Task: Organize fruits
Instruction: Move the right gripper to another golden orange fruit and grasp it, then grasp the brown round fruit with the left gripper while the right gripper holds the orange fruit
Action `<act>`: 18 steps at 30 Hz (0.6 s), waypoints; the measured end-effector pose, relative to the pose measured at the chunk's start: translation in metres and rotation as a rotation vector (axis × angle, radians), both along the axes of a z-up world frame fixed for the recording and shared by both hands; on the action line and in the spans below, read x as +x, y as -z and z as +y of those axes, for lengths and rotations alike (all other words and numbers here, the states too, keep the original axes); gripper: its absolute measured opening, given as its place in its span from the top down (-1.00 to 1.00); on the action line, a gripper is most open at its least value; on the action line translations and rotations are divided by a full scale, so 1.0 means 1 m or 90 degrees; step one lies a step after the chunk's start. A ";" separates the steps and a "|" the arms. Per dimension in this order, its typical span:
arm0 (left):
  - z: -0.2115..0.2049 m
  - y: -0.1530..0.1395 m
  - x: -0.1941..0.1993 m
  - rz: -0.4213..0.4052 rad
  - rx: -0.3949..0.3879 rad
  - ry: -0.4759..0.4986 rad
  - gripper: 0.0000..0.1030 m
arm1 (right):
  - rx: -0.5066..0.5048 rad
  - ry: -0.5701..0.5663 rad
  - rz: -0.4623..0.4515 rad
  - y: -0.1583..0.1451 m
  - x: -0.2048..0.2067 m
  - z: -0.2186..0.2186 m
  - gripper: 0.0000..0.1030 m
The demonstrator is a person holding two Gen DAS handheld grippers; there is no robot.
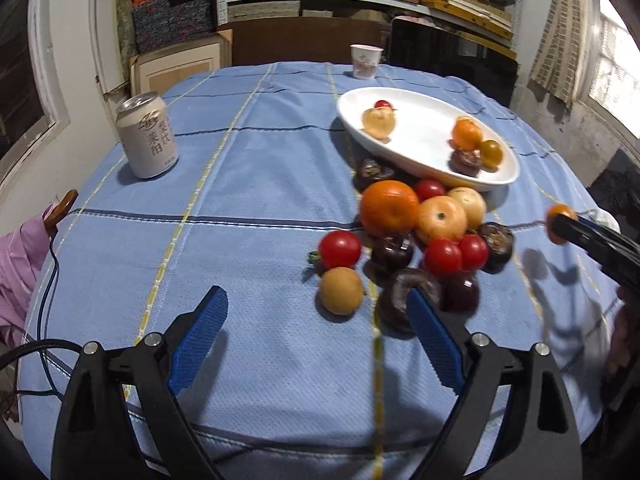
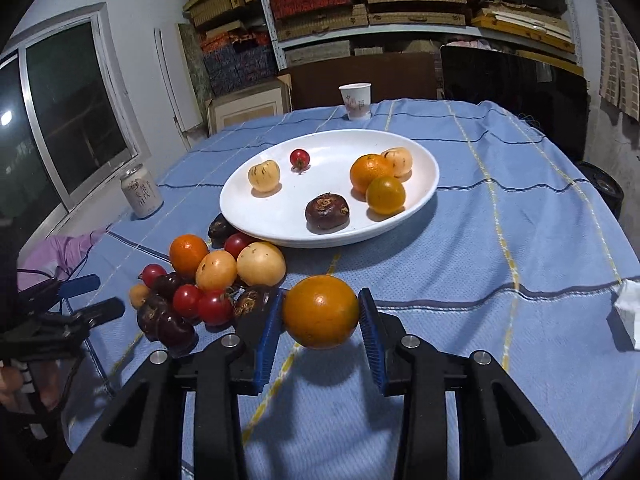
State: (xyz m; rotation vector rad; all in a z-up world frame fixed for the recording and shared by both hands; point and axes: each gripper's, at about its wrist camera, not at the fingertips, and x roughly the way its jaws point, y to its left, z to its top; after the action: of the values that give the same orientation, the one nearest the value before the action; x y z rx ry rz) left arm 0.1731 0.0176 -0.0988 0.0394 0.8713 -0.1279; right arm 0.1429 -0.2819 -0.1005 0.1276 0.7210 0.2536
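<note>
Right wrist view: right gripper (image 2: 320, 312) pinches an orange citrus fruit (image 2: 320, 312) between its blue pads (image 2: 267, 336), lifted clear of the blue checked tablecloth (image 2: 520, 320); its shadow lies on the cloth below.
Left wrist view: left gripper (image 1: 316, 316) is spread wide, nothing between its fingers, low over the cloth just beside the loose pile.
Loose pile: large orange (image 1: 390, 208), pale yellow fruits, red cherry tomatoes (image 1: 340, 249) and dark brown-purple fruits (image 1: 400, 300) sit clustered on the cloth, just in front of the plate's near edge.
White plate (image 2: 256, 216): holds two pale yellow fruits, one cherry tomato, one orange, one smaller yellow-orange fruit, one dark fruit.
Drink can (image 1: 147, 136): upright, well apart from the pile, on the left.
Paper cup (image 2: 356, 102): upright at the far table edge.
Crumpled white paper (image 2: 628, 312): on the cloth at right.
</note>
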 end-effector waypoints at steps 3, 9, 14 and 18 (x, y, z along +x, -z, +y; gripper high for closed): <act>-0.001 0.008 0.012 0.010 0.001 -0.009 -0.72 | -0.018 -0.005 -0.009 -0.001 -0.007 0.005 0.25; 0.008 0.015 0.021 0.032 -0.026 -0.027 -0.54 | -0.027 -0.008 -0.020 -0.003 -0.010 0.006 0.25; 0.006 0.017 0.017 0.034 -0.016 -0.018 -0.40 | -0.022 -0.009 -0.024 -0.004 -0.010 0.005 0.25; 0.000 0.017 0.016 0.032 -0.001 -0.008 -0.37 | -0.022 -0.011 -0.023 -0.003 -0.010 0.006 0.25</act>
State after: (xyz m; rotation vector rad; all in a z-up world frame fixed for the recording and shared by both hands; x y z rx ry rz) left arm 0.1895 0.0181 -0.1160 0.0299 0.9210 -0.1175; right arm 0.1326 -0.2758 -0.0970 0.0832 0.6900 0.2586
